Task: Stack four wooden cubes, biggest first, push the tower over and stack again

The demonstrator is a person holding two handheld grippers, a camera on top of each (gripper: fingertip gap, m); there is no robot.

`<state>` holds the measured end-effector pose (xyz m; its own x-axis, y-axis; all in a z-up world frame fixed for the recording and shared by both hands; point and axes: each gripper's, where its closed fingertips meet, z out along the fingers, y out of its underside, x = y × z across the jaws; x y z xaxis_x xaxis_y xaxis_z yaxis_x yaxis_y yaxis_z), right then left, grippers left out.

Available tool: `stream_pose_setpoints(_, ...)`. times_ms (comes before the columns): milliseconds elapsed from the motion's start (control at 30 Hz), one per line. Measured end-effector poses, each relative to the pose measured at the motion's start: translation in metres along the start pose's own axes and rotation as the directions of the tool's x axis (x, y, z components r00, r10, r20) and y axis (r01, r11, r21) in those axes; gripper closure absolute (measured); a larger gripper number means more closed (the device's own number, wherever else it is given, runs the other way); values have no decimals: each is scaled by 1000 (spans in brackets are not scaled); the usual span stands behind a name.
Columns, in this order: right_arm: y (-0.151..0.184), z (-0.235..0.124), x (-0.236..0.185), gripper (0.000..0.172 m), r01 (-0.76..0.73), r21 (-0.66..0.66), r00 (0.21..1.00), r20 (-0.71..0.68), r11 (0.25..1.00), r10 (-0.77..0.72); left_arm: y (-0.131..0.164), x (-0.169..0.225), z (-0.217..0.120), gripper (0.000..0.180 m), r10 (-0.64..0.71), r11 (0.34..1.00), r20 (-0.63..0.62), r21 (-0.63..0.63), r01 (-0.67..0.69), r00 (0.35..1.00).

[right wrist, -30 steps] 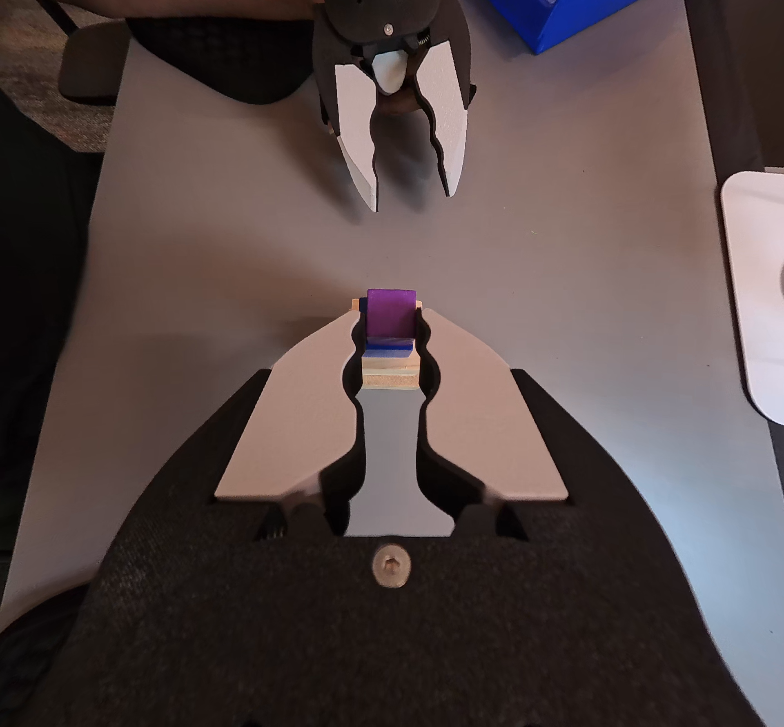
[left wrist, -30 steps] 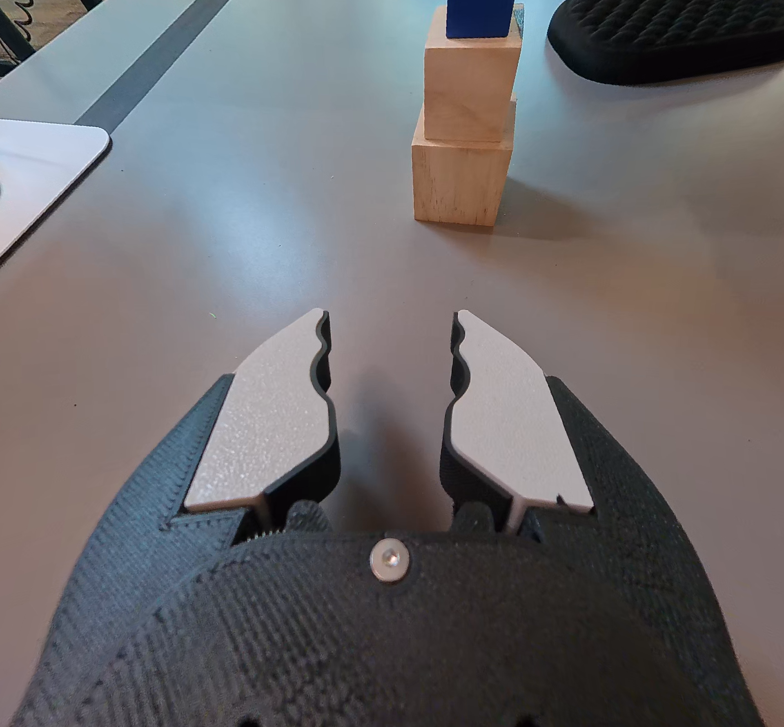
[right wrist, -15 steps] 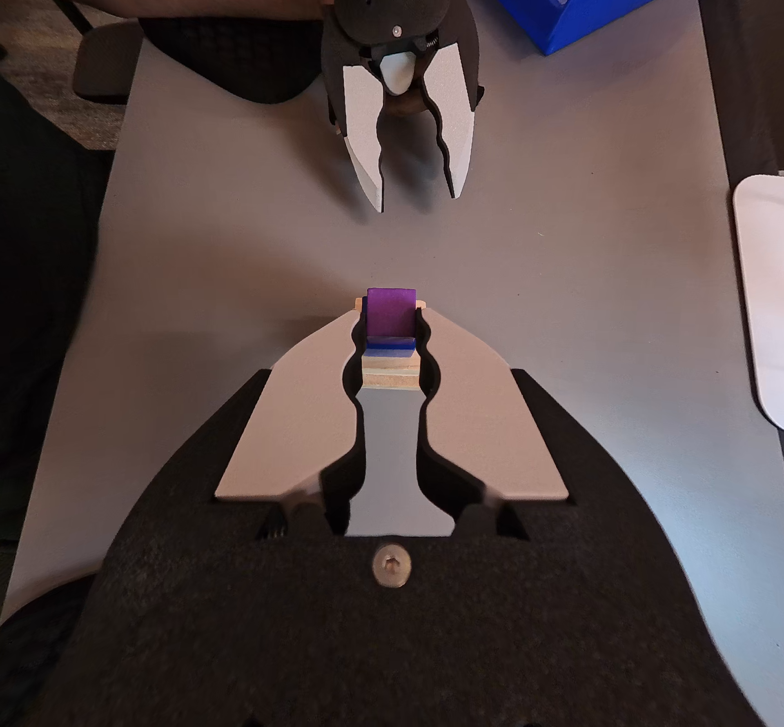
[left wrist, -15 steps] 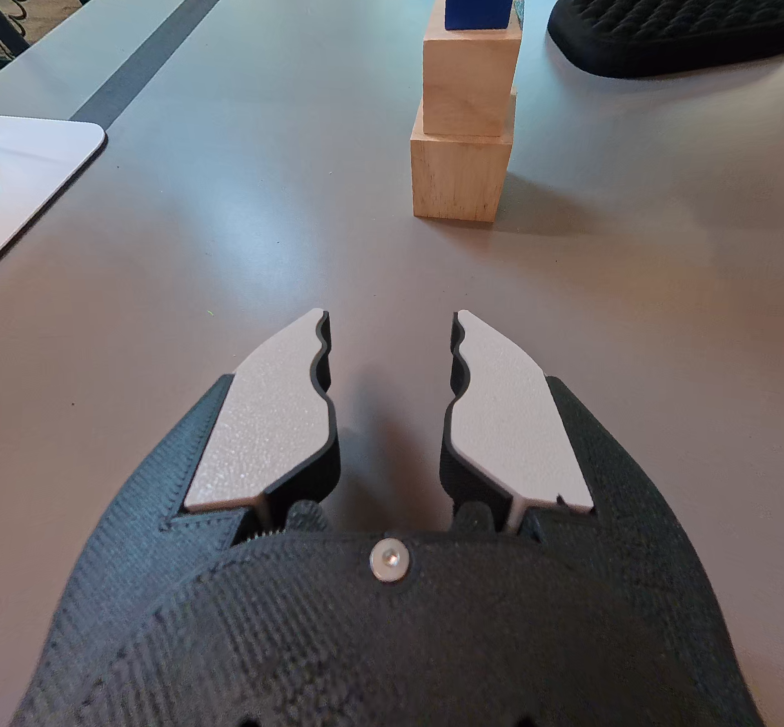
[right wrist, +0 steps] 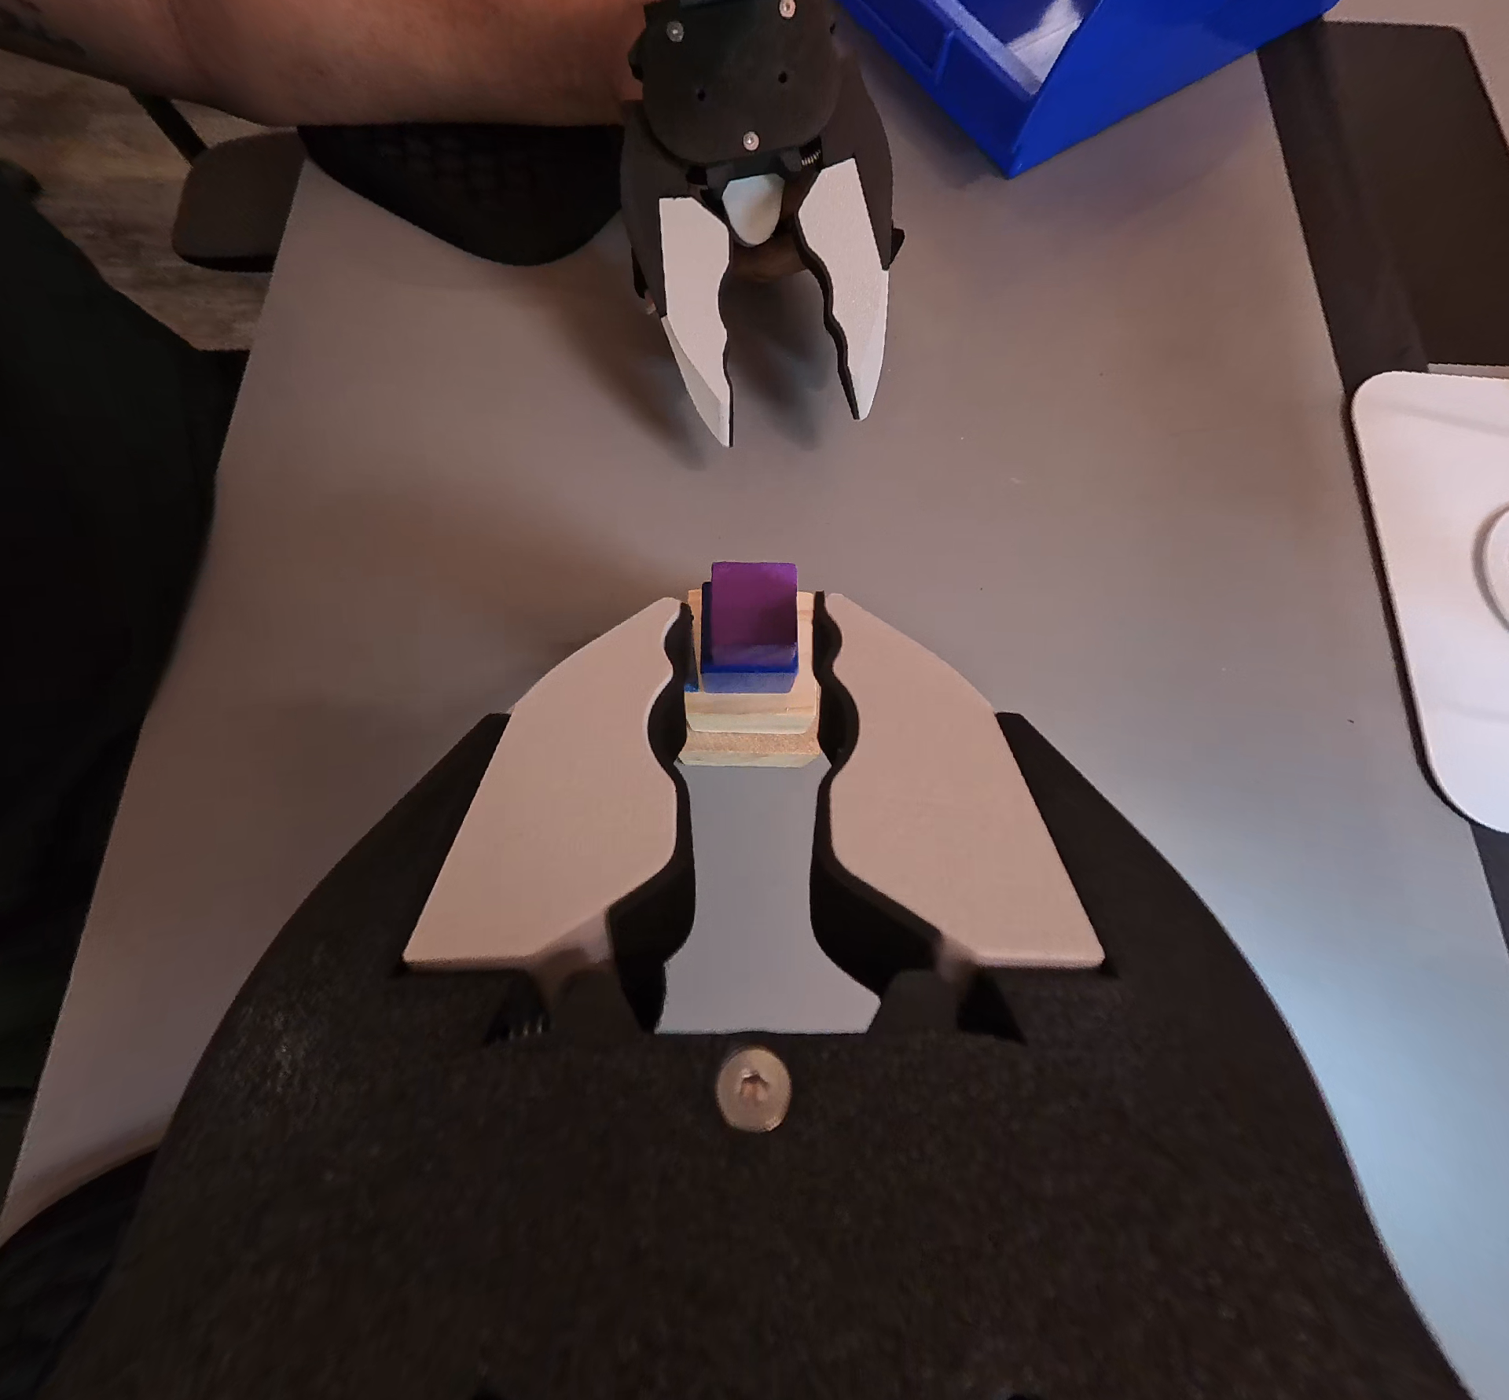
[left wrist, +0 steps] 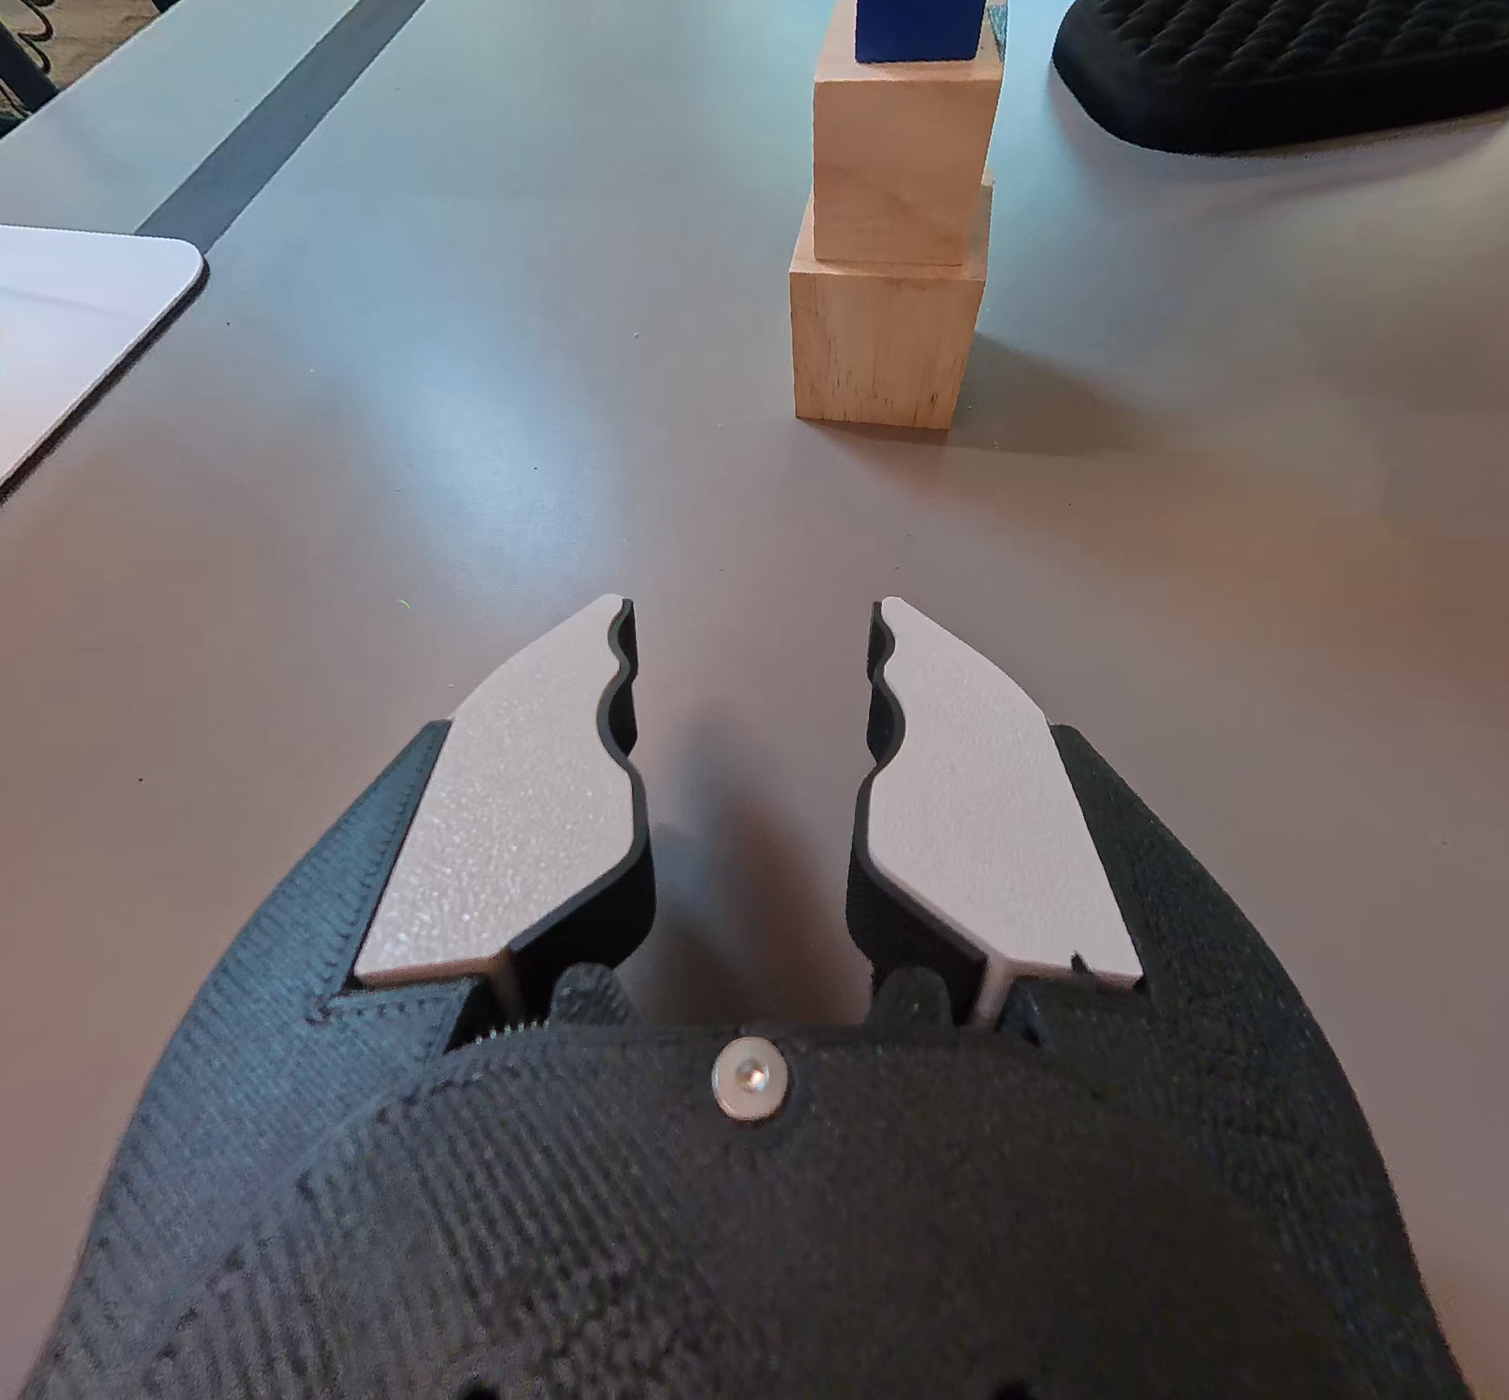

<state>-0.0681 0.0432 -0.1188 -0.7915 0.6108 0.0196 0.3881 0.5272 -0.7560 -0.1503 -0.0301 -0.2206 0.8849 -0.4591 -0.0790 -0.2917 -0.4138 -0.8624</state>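
Dead centre of the right wrist view, the right hand-held gripper (right wrist: 751, 609) hung spread around the purple cube (right wrist: 750, 609) topping the four-cube tower (left wrist: 894, 217), pads clear, probably letting go. Upper centre, the left hand-held gripper (right wrist: 792, 426) sat spread too, holding nothing over the counter (right wrist: 1102, 544).

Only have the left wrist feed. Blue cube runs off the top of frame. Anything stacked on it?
Observer: Yes, a purple cube sits on the blue cube, fourth level of the tower.
Operator: Right gripper gripping it?
Observer: No. The right gripper looks down on the tower with its fingers on either side of the purple cube, a gap showing on both sides.
Operator: Anything behind my left gripper?
Observer: A blue bin sits at the table corner, behind the left gripper and off to one side.
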Motion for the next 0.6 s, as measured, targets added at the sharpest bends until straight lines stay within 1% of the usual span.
stream_pose_setpoints(133, -1, -9, 3, 144, -16, 52, 999, -38, 999, 18, -1, 0, 0, 126, 0, 1000, 0, 4, 0, 1000)
stream_pose_setpoints(333, 0, -25, 11, 144, -44, 219, 986, -148, 975, 78, -5, -1, -2, 126, -5, 1000, 9, 30, 5, 1000)
stream_pose_setpoints(433, 13, -26, 8, 144, -84, 283, 977, -165, 956, 134, -7, -3, -2, 127, -11, 999, 15, 40, 11, 1000)
stream_pose_setpoints(600, 44, -18, 1, 152, -153, 364, 960, -167, 919, 226, -10, -6, -4, 134, -26, 997, 24, 67, 24, 999)
